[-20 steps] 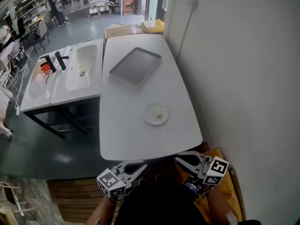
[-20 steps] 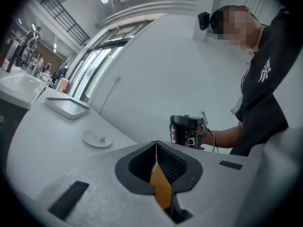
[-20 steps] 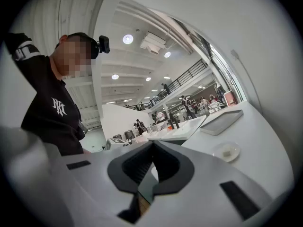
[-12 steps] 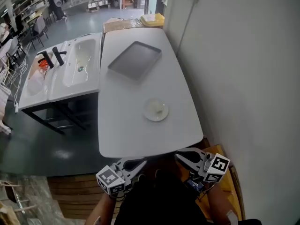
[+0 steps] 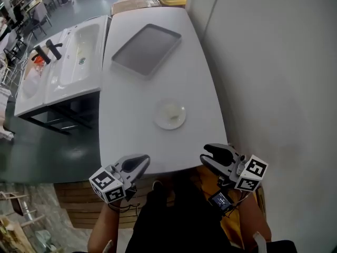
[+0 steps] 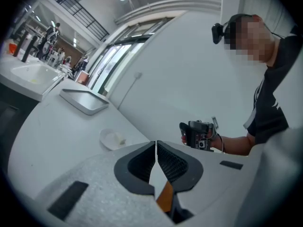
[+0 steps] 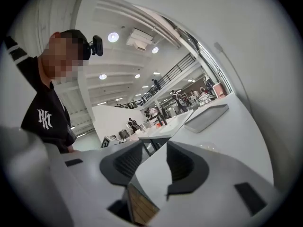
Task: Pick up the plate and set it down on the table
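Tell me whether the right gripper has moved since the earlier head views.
Yes. The right gripper has come forward: its jaw tips were short of the near edge of the table and now overlap it.

The tabletop [image 5: 131, 120] is plain white, the plate [image 5: 169, 114] white too, the tray [image 5: 146, 50] dull grey. The left claw [image 5: 144, 158] and right claw [image 5: 205, 154] are pale grey with black pads and black-and-white marker cubes.

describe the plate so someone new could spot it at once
On the long white table against the wall, look at its near half. The plate lies there alone: small, round and white, unlike the large grey rectangular tray farther back.
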Tool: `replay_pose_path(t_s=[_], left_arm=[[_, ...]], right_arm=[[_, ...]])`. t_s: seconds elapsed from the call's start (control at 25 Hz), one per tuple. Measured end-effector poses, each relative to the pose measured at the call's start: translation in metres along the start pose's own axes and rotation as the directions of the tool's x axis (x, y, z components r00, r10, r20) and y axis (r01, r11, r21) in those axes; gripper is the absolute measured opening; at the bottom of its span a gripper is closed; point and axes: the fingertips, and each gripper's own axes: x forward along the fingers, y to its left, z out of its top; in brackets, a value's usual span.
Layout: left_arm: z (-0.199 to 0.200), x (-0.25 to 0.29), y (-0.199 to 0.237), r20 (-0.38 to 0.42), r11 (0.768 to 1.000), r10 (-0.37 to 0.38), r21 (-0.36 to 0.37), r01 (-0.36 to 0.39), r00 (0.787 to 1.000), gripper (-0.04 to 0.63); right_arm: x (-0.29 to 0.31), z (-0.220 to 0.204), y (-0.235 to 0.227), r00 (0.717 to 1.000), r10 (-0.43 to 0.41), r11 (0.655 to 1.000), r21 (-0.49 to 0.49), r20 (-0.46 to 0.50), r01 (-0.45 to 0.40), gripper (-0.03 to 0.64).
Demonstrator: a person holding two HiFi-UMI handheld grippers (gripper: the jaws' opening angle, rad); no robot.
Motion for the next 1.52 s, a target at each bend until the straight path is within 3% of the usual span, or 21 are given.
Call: replay_pose_path(t_s=[0.04, 0.08, 0.16, 0.28, 0.44, 0.56, 0.68, 0.8, 0.96, 1.04, 1.12, 1.36, 1.44, 1.52], left_arm=[[0.005, 0.008, 0.013, -0.009, 0.999, 0.026, -0.019, -0.026, 1.000, 0.008], [0.010, 0.015, 0.026, -0.020, 0.998, 0.056, -0.041, -0.057, 0.998, 0.009], [0.016, 0.033, 0.055, -0.057, 0.989, 0.119, -0.083, -0.123, 0.991, 0.022], [0.018, 0.069, 0.097, -0.151, 0.972, 0.165, -0.141, -0.186, 0.975, 0.154], [0.011, 0.104, 0.135, -0.282, 0.944, 0.191, -0.208, -0.255, 0.940, 0.169], [0.009, 0.115, 0.162, -0.317, 0.897, 0.220, -0.305, -0.319, 0.923, 0.169], [0.004, 0.124, 0.178, -0.344, 0.845, 0.219, -0.401, -0.354, 0.913, 0.169], [-0.008, 0.128, 0.193, -0.410, 0.833, 0.237, -0.380, -0.401, 0.881, 0.169], [-0.027, 0.134, 0.212, -0.505, 0.829, 0.284, -0.298, -0.473, 0.815, 0.169], [-0.034, 0.140, 0.215, -0.536, 0.825, 0.285, -0.284, -0.488, 0.794, 0.169], [-0.041, 0.146, 0.214, -0.550, 0.822, 0.269, -0.297, -0.486, 0.790, 0.169], [-0.040, 0.155, 0.212, -0.499, 0.795, 0.257, -0.377, -0.475, 0.827, 0.166], [-0.045, 0.151, 0.212, -0.512, 0.793, 0.261, -0.369, -0.484, 0.818, 0.129], [-0.049, 0.145, 0.208, -0.523, 0.795, 0.268, -0.355, -0.492, 0.809, 0.057]], right_arm=[[0.004, 0.004, -0.016, 1.000, 0.015, 1.000, 0.017, -0.023, -0.015, 0.157], [0.010, 0.008, -0.032, 0.998, 0.030, 0.999, 0.033, -0.049, -0.029, 0.168], [0.024, 0.013, -0.068, 0.994, 0.053, 0.996, 0.070, -0.099, -0.046, 0.168], [0.051, 0.019, -0.126, 0.984, 0.060, 0.991, 0.128, -0.170, -0.038, 0.169], [0.087, 0.012, -0.183, 0.957, 0.069, 0.975, 0.221, -0.283, -0.005, 0.176], [0.108, -0.008, -0.216, 0.915, 0.084, 0.946, 0.320, -0.395, 0.052, 0.176], [0.115, -0.036, -0.244, 0.846, 0.049, 0.939, 0.313, -0.530, 0.141, 0.176], [0.123, -0.060, -0.256, 0.793, 0.065, 0.934, 0.316, -0.606, 0.165, 0.176], [0.137, -0.079, -0.265, 0.764, 0.110, 0.910, 0.373, -0.635, 0.179, 0.176], [0.139, -0.086, -0.268, 0.749, 0.118, 0.901, 0.387, -0.653, 0.196, 0.176], [0.141, -0.094, -0.268, 0.739, 0.136, 0.885, 0.417, -0.659, 0.209, 0.176], [0.149, -0.099, -0.264, 0.755, 0.202, 0.821, 0.528, -0.624, 0.217, 0.149], [0.147, -0.102, -0.268, 0.753, 0.204, 0.813, 0.537, -0.626, 0.226, 0.109], [0.144, -0.103, -0.268, 0.755, 0.209, 0.807, 0.546, -0.622, 0.226, 0.023]])
